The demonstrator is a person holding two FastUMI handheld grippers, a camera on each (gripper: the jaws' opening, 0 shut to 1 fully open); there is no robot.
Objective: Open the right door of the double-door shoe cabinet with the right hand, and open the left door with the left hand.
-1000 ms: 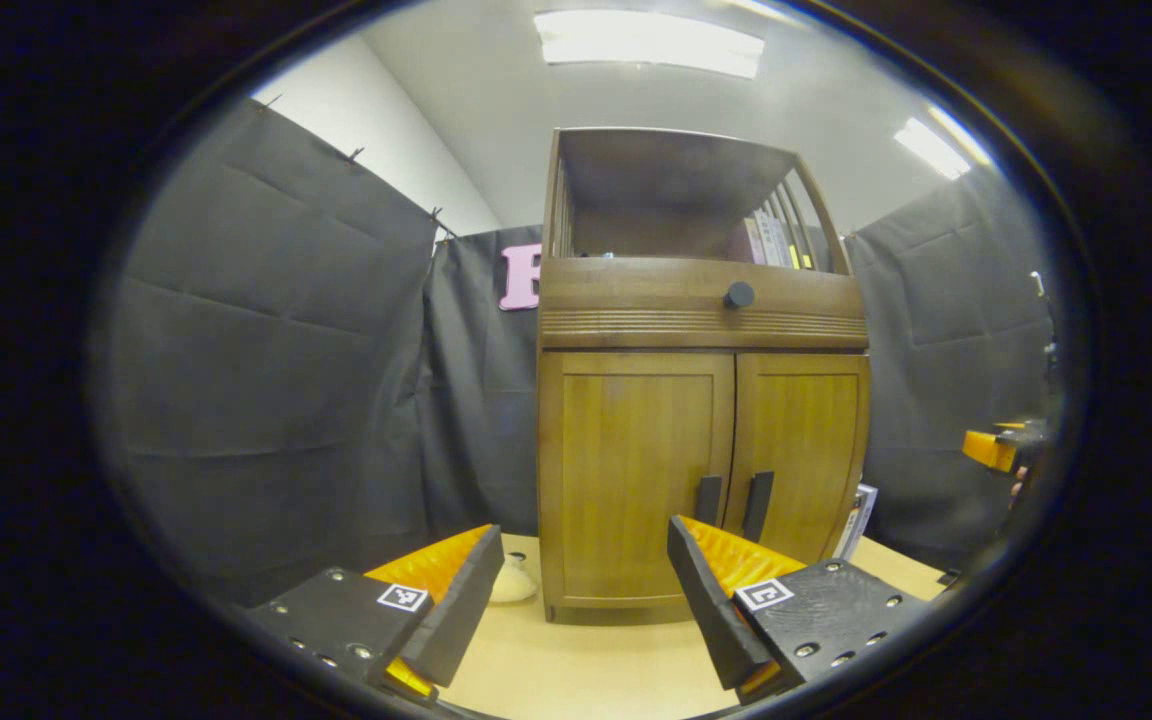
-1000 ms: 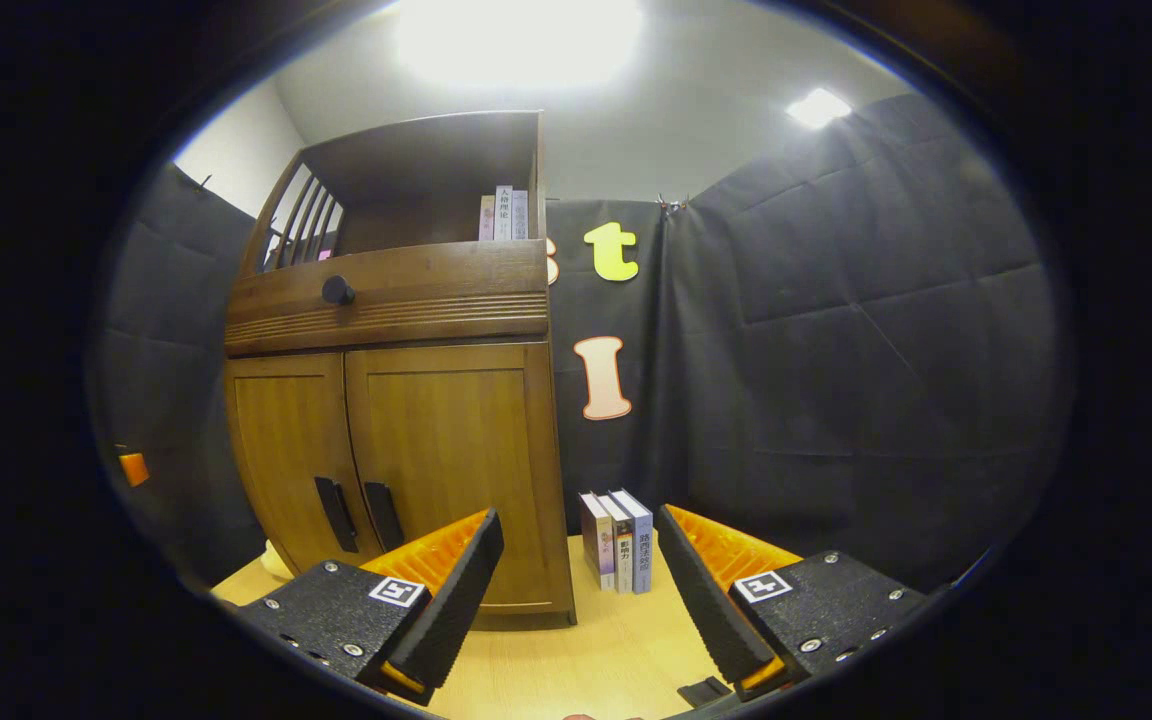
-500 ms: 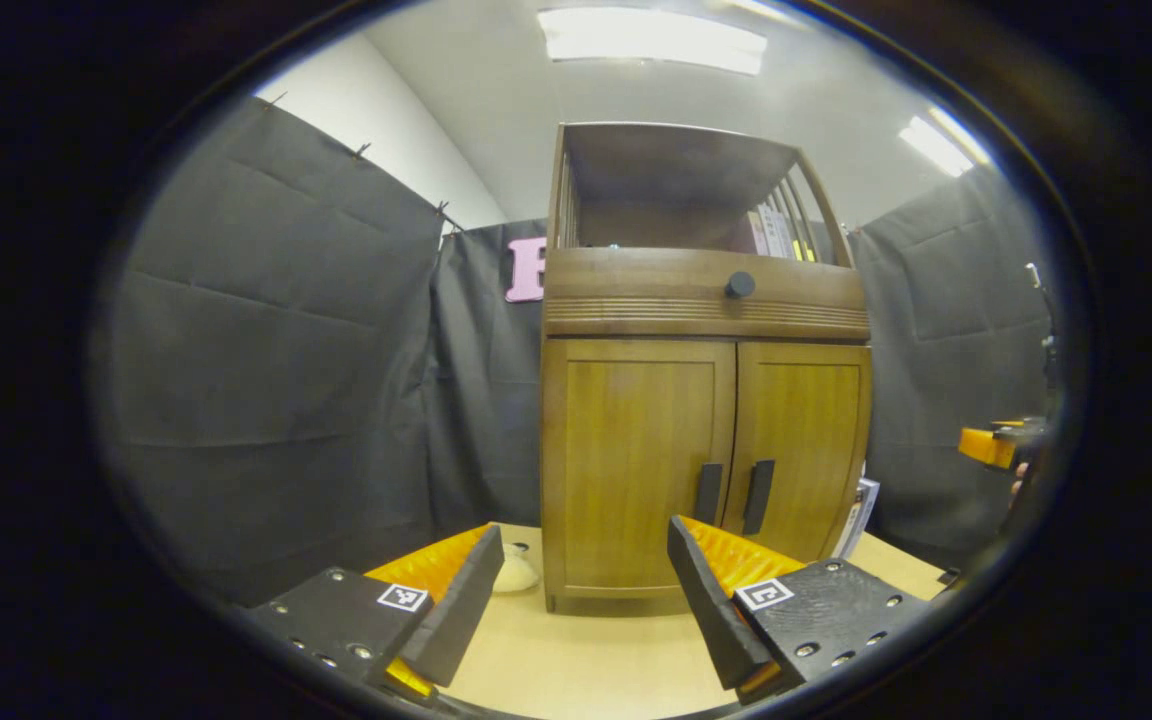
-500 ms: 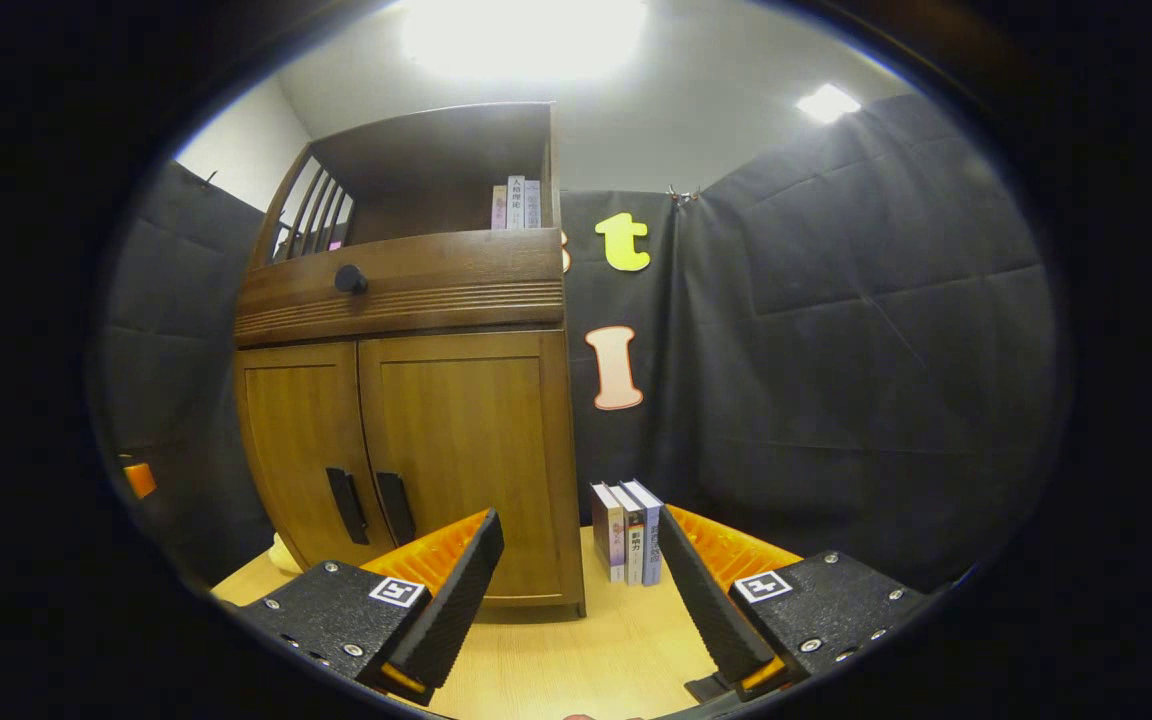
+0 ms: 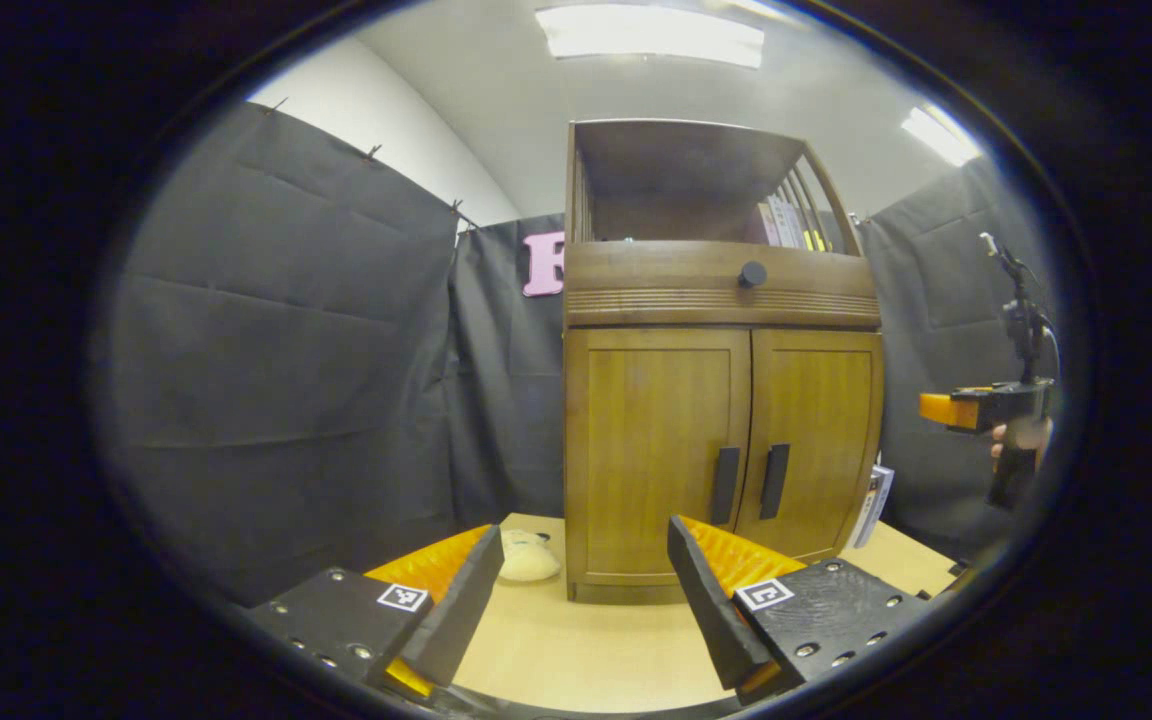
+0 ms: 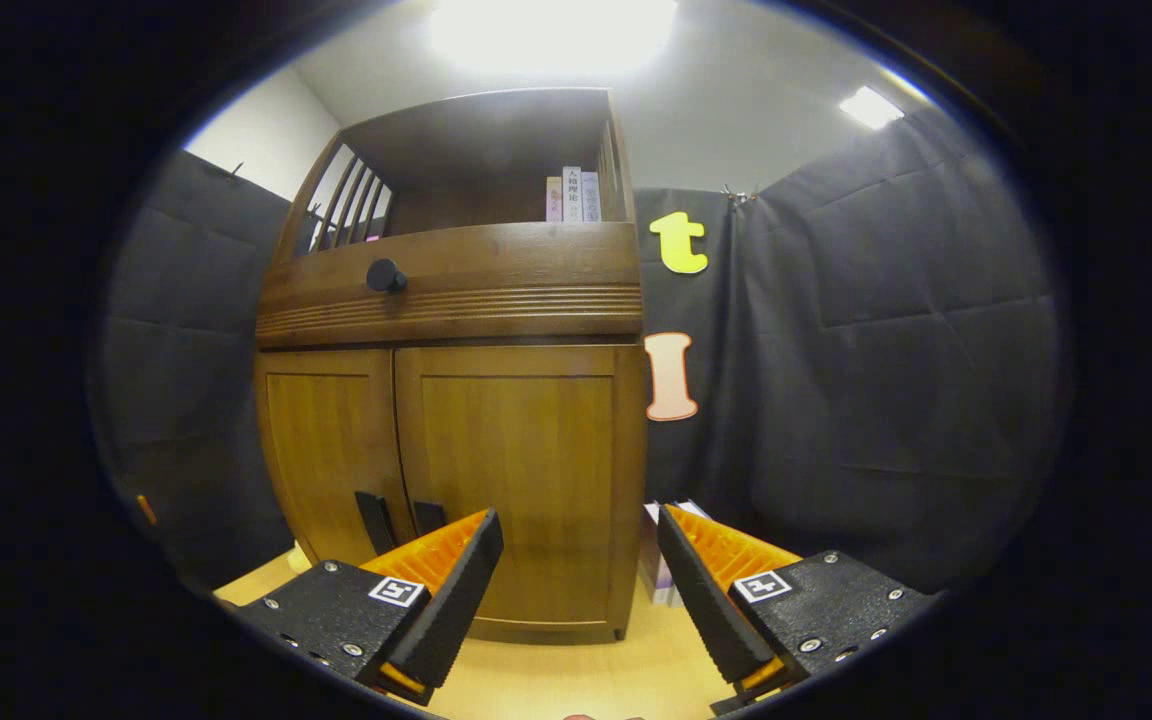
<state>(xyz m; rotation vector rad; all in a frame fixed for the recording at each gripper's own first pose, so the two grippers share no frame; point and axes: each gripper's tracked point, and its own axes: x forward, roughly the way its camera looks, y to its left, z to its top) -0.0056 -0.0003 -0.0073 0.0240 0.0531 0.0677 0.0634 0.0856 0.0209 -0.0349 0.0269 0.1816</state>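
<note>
Wooden and warm brown, the shoe cabinet point(image 5: 721, 400) stands on the pale tabletop point(image 5: 586, 650) against the black cloth wall, and both its doors are shut — the left door point(image 5: 656, 455) and the right door point(image 5: 816, 445) meet at the middle, with the two dark upright handles, the left handle point(image 5: 725, 485) and the right handle point(image 5: 774, 481), side by side near the seam. In my left gripper view, my left gripper point(image 5: 576, 585) has its fingers spread wide with nothing between them, held low over the table and well short of the cabinet front. A small cream-coloured soft thing point(image 5: 528, 558) lies on the table just beside the cabinet's left foot. Far off at the right edge of that view I see my right gripper point(image 5: 976, 410) with the hand point(image 5: 1021, 438) that holds it, level with the doors and apart from them. In my right gripper view, my right gripper point(image 6: 581, 590) is likewise spread wide and empty, near the right door point(image 6: 516, 470) but not touching it. Above the doors runs a drawer front with a round dark knob point(image 6: 385, 275), and books point(image 6: 572, 194) stand upright in the open shelf at the top.
</note>
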